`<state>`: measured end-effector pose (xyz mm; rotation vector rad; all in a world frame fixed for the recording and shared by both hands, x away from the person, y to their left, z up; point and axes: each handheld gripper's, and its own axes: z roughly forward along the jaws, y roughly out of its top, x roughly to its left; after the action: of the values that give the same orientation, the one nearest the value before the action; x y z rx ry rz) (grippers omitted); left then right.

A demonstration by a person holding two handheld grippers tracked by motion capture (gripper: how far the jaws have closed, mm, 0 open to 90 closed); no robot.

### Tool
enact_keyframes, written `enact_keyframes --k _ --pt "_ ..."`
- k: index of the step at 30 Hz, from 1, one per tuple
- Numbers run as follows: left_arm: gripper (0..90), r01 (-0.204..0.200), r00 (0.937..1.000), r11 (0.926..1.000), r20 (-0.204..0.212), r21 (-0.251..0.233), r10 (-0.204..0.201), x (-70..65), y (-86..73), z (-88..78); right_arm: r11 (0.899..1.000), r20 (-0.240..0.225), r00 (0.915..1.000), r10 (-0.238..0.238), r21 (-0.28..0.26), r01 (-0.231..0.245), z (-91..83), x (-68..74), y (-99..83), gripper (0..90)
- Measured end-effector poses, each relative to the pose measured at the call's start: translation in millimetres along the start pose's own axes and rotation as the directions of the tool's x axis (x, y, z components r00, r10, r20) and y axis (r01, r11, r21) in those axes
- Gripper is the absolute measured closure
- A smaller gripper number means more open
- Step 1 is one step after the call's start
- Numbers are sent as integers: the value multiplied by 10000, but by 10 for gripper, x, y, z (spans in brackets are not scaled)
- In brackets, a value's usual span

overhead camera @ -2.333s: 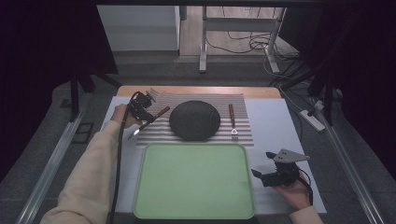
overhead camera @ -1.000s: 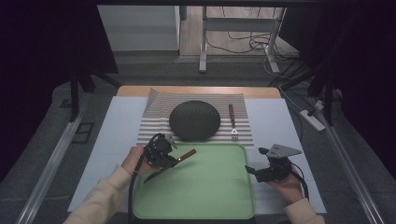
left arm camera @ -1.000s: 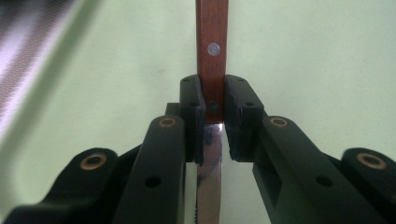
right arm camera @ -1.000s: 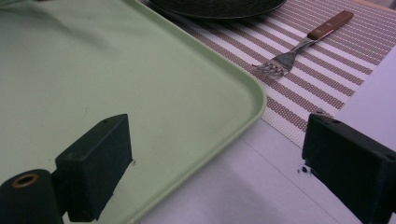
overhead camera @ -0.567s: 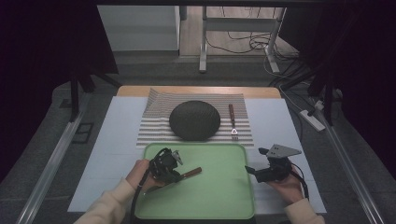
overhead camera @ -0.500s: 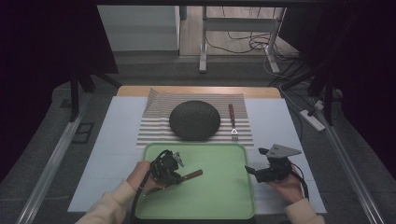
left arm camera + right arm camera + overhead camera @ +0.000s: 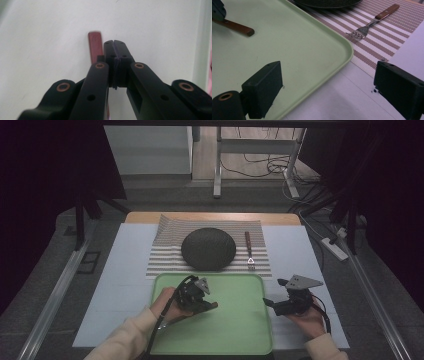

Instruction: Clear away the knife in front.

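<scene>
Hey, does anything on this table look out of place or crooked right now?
Only the striped placemat: its far left corner is skewed, so it lies slightly askew. The dark plate and fork sit neatly on it. The left gripper holds a wooden-handled utensil over the green tray. Nothing spilled.

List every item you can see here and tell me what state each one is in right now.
Left gripper: shut on the knife, over the tray.
Knife: held by its wooden handle, over the tray; blade hidden.
Right gripper: open, empty, at the tray's right edge.
Tray: flat on the table, nothing lying in it.
Plate: on the striped mat, looks empty.
Fork: lying on the mat, right of the plate.
</scene>
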<state>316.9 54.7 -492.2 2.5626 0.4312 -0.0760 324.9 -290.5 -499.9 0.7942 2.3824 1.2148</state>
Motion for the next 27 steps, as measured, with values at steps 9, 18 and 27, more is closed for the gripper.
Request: enact_keyframes --k 9,18,27 --pt "889 -192 9998 9990 106 395 188 42 149 278 10000 111 9999 16 40 -16 -30 3 -20 83" --pt "888 376 9980 9991 -525 213 -365 231 143 255 10000 157 9999 34 54 -35 -52 7 -32 83" --pt "888 1404 9810 9901 -1351 6 -1390 511 -45 92 10000 157 9999 30 65 -31 -52 7 -32 83"
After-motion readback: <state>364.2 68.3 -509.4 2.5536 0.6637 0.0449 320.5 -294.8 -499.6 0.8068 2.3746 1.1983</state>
